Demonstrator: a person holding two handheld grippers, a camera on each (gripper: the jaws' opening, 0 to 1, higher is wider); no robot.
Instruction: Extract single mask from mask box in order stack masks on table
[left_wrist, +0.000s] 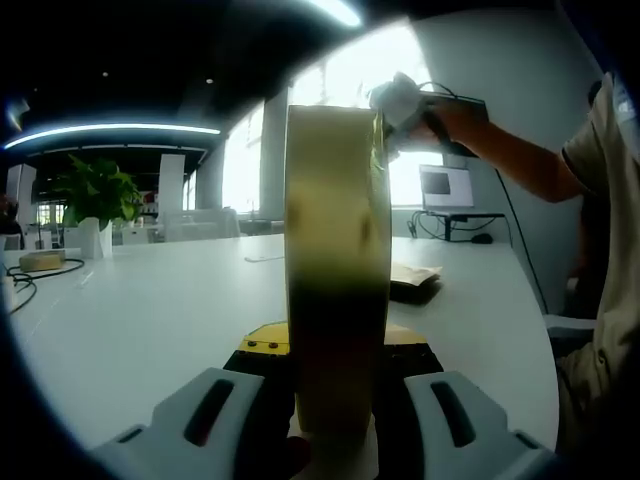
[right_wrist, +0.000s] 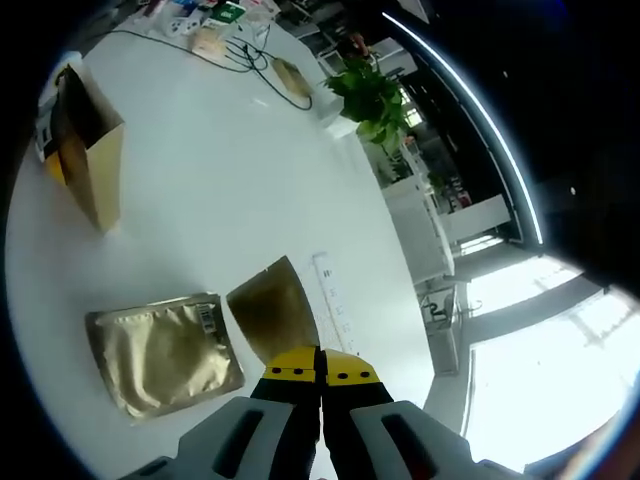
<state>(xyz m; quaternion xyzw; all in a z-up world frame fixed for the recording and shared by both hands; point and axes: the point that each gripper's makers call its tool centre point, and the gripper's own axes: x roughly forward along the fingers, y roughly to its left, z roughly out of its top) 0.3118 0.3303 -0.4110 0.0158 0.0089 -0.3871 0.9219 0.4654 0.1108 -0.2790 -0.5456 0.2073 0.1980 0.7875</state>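
Gold mask (right_wrist: 272, 312) is pinched in the right tool (right_wrist: 322, 385); left tool (left_wrist: 335, 420) grips the mask box (left_wrist: 337, 270); next, lay it on the counter's (right_wrist: 220, 170) pile (right_wrist: 165, 350)

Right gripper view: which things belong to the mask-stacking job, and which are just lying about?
Job in hand:
- mask box, standing upright
- flat mask packet, lying on the table
- second mask packet, its corner at the shut jaws of the right gripper

Lying about:
- potted plant
- cables
- small clutter at the far edge
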